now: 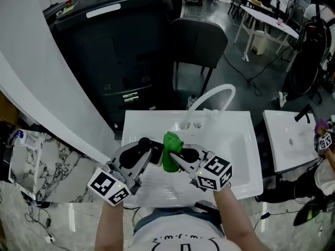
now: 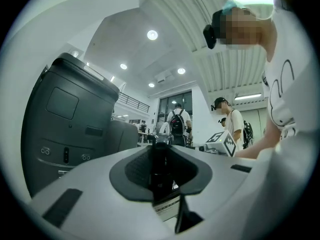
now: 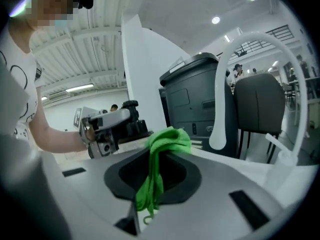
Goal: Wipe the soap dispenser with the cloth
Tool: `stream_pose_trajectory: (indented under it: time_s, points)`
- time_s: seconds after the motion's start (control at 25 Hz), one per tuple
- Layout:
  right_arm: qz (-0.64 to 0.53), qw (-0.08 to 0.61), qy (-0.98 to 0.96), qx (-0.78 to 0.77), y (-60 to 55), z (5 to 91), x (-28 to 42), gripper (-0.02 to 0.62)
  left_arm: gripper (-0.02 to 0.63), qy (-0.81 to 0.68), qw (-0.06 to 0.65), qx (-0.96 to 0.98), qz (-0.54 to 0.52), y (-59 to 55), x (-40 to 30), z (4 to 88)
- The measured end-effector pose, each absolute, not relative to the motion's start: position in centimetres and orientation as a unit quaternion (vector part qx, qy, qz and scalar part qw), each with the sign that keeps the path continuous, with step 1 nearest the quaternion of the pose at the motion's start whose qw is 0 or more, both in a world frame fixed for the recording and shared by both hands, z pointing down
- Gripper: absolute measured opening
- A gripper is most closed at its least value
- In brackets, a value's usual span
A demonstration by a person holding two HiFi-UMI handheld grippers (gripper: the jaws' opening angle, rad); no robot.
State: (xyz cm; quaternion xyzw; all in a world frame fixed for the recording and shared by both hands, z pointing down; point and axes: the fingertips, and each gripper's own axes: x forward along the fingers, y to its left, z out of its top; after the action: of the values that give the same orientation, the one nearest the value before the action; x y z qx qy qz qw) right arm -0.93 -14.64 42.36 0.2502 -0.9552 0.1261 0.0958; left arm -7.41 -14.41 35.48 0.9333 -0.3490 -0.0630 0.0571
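**Cloth Meets Soap Dispenser Over the Basin, Wipe Far From Proven Done**

The black soap dispenser hangs in the air over a white sink, low in the head view. It is clamped between the jaws of the left gripper. In the left gripper view the pads press its dark body from both sides, the pump head shows beyond the jaw tips, and a pale label shows near the bottle's lower end.

At the dispenser's 3 o'clock, right up against it, is the green cloth. It is bunched into a wad and pinched by the right gripper, whose jaws are closed on the fabric. A loose tail hangs down through the gap between them. From the head view the wad appears to touch the bottle's side, but no view shows the contact clearly.

As a judgement, the preparation is finished: both items are picked up, lifted clear of the basin and brought together. The wiping itself looks to be at its start or somewhere in progress. Nothing on the bottle shows which faces have been rubbed, so most of its surface must be counted as not yet shown wiped.

A white arched faucet rises at 1 o'clock of the pair. A large dark machine stands at 11 o'clock, with a dark chair beside it. A second white basin lies well apart at 3 o'clock.
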Motion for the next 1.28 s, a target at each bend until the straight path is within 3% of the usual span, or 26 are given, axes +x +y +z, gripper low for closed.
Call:
stream_pose_trajectory:
  time_s: [0.2,0.44,0.6,1.0,1.28]
  points:
    - [0.128,0.177,-0.939,0.267,-14.8,46.3,-0.1,0.046,0.094,-0.346,0.051,0.934,-0.079,-14.1,-7.4,34.7]
    - [0.119,0.185,-0.940,0.259,-14.5,46.2,0.5,0.046,0.094,-0.306,-0.017,0.951,-0.037,-12.4,-5.3,33.7]
    - [0.125,0.144,-0.948,0.256,-15.1,43.8,2.4,0.046,0.092,-0.284,-0.079,0.956,-0.004,-10.8,-4.5,32.8]
    - [0.151,-0.032,-0.970,0.189,-15.8,35.6,2.7,0.046,0.092,-0.276,-0.236,0.929,0.076,-9.1,-3.7,33.1]
    - [0.153,-0.038,-0.978,0.134,-14.7,35.3,1.4,0.046,0.094,-0.232,-0.314,0.913,0.122,-8.3,-2.9,34.5]
